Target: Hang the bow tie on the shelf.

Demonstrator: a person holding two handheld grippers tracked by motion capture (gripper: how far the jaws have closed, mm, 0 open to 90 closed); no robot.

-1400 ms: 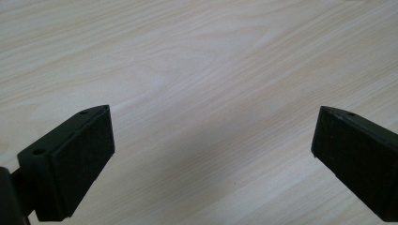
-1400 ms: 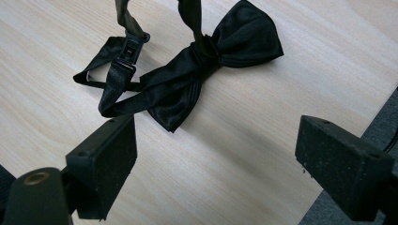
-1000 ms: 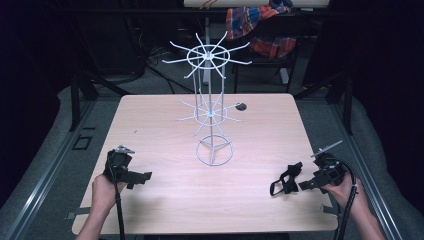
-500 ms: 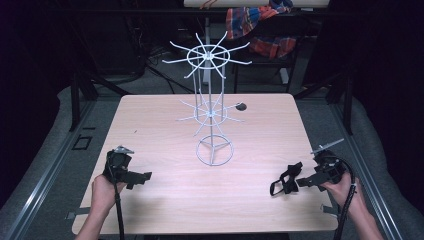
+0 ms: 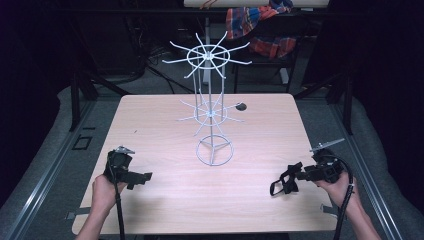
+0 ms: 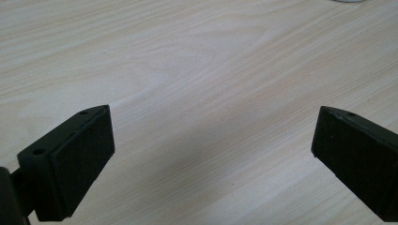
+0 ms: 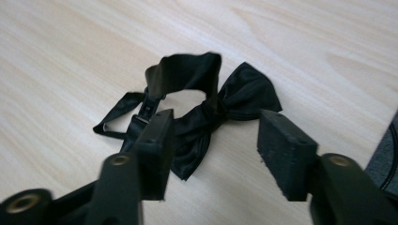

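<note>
A black bow tie [image 5: 281,184] [image 7: 234,96] with its strap lies on the wooden table [image 5: 150,125] near the front right corner. My right gripper [image 5: 296,175] [image 7: 218,136] points at it from the right and its jaws have just been closing. One wing of the tie lies between the jaws, and a gap still shows beside the right pad. My left gripper [image 5: 142,177] [image 6: 211,131] hovers low over bare wood at the front left, wide open with nothing between its pads.
A white wire display rack [image 5: 210,115] with two tiers of spoke hooks stands on a ring base at the table's middle. A small dark round object [image 5: 241,106] lies behind it. A plaid cloth [image 5: 260,25] hangs beyond the table's far edge.
Both hands stay where they were and the bow tie has not shifted. The right gripper's jaws look a little narrower than before.
</note>
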